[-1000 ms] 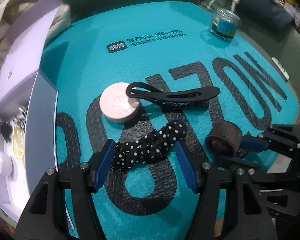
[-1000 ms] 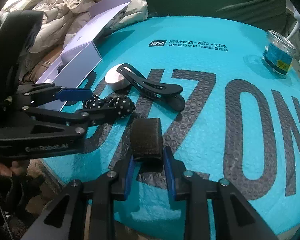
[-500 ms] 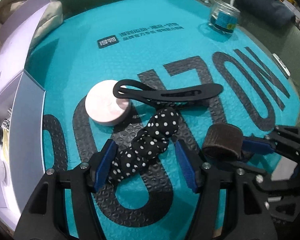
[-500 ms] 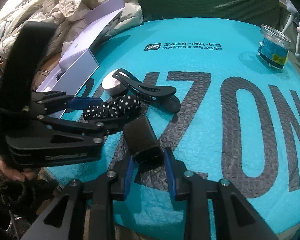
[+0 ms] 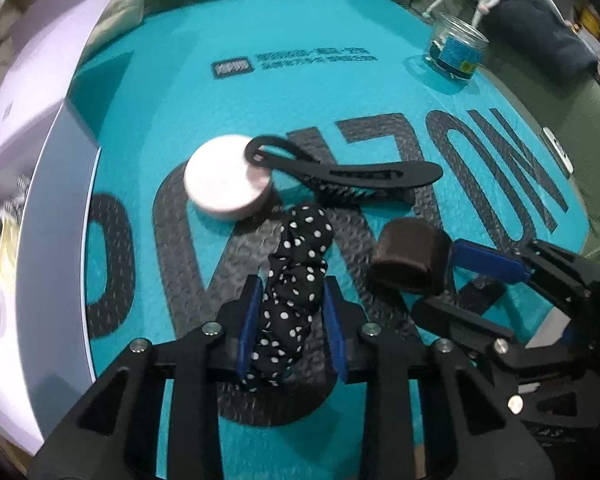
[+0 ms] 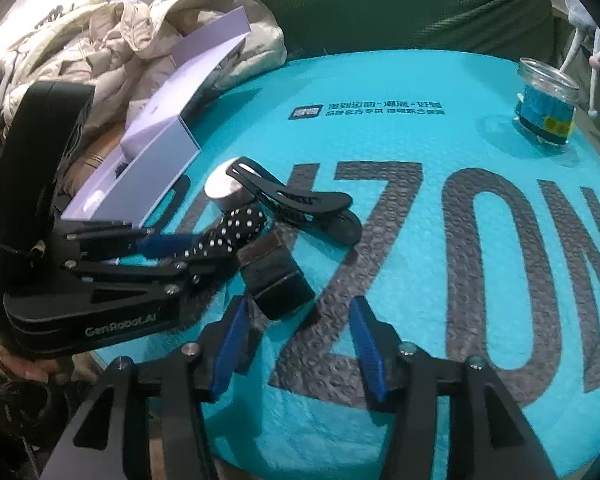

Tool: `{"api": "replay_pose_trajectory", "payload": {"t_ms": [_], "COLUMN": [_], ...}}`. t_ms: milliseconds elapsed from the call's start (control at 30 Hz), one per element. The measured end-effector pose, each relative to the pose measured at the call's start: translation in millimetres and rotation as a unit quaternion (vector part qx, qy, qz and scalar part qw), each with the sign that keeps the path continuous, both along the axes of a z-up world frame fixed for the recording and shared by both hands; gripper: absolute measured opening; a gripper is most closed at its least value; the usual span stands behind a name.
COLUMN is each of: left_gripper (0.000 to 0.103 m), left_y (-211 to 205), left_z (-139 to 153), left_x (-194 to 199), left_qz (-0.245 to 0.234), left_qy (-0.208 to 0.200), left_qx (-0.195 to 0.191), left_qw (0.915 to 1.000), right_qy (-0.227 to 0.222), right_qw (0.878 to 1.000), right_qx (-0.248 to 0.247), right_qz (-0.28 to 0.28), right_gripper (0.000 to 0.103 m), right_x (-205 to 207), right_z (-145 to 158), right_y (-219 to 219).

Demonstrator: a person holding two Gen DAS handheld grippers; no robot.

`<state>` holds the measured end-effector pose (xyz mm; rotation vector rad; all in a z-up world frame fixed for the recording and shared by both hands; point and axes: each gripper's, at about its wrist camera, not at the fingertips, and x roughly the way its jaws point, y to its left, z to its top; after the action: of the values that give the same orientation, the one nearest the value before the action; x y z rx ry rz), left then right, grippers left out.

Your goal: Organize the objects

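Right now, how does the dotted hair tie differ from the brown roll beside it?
The dotted hair tie is black with white spots, long and soft; the brown roll is plain, short and cylindrical. The left gripper pinches the tie, while the roll lies free ahead of the right gripper's open jaws. Both rest on the teal mat.

Two handheld black grippers with blue finger pads

The left gripper [image 5: 292, 320] and right gripper [image 6: 300, 344] are alike: matte black plastic frames with triangular cut-outs in the arms, round silver screws at the joints, and flat bright-blue ribbed pads [image 6: 366, 344] lining the inside of each finger. Seen from the right wrist camera, the left gripper's side bears pale "GenRobot.AI" lettering on its body, a tall rounded black housing rising behind it, and thin dark cord around its handle, where a hand [image 6: 28, 364] shows at the frame's edge.
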<state>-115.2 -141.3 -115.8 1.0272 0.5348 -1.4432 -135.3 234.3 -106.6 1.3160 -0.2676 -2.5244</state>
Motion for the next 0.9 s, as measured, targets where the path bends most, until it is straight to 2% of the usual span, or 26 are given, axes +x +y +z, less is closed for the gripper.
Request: {"api": "replay_pose_trajectory", "payload": {"t_ms": [100, 333, 533, 600, 667, 733, 900], "left_gripper": [0.028, 0.028, 0.028, 0.028, 0.028, 0.028, 0.027], "left_y": [5, 12, 15, 15, 16, 16, 18], "left_z": [2, 2, 1, 0, -1, -1, -1], "left_x": [6, 13, 16, 14, 12, 12, 15], "left_qz": [0.010, 0.021, 0.023, 0.028, 0.035, 0.038, 0.044], "left_qy": [0.010, 0.018, 0.014, 0.005, -0.002, -0.004, 0.004], "left_qx": [0.007, 0.007, 0.002, -0.001, -0.004, -0.005, 0.003], "left_qw": [0.9999, 0.9996, 0.9996, 0.9996, 0.9994, 0.9993, 0.9990], "right_qy": [0.006, 0.028, 0.007, 0.009, 0.004, -0.001, -0.012], "right_qw": [1.000, 0.999, 0.999, 0.999, 1.000, 1.000, 1.000], "right_qx": [-0.016, 0.014, 0.019, 0.018, 0.023, 0.018, 0.018], "right_qz": [0.003, 0.023, 0.028, 0.026, 0.019, 0.014, 0.006], "right_gripper": [0.053, 0.053, 0.053, 0.048, 0.031, 0.028, 0.028], "right_x": [-4, -22, -30, -26, -24, -22, -13], "right_z": [2, 8, -3, -3, -4, -4, -2], "right_y": [-3, -16, -19, -18, -15, -11, -8]}}
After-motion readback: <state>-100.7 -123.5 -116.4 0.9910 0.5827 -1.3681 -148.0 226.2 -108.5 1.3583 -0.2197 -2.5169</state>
